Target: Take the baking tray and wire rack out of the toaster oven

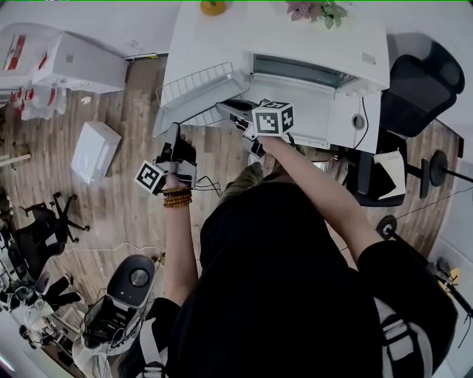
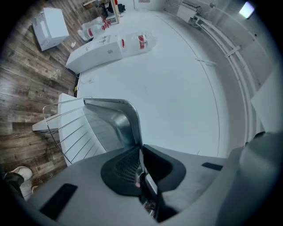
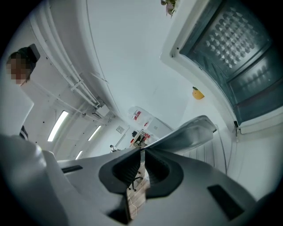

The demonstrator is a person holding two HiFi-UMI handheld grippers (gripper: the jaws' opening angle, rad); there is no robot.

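A silver baking tray (image 1: 211, 94) with a wire rack (image 1: 191, 80) on it hovers over the white table's left part, beside the toaster oven (image 1: 318, 88), whose door hangs open. My left gripper (image 1: 174, 134) is shut on the tray's near left rim. In the left gripper view its jaws pinch the tray (image 2: 112, 126) rim, and the rack (image 2: 66, 132) wires jut out to the left. My right gripper (image 1: 224, 110) is shut on the tray's near right corner. The right gripper view shows the tray (image 3: 194, 130) edge-on, with the open oven (image 3: 230, 53) cavity at upper right.
A yellow object (image 1: 213, 7) and a small plant (image 1: 318, 10) stand at the table's far edge. White boxes (image 1: 96, 151) and a white unit (image 1: 70, 59) lie on the wooden floor to the left. Black office chairs stand at right (image 1: 421, 88) and lower left (image 1: 41, 232).
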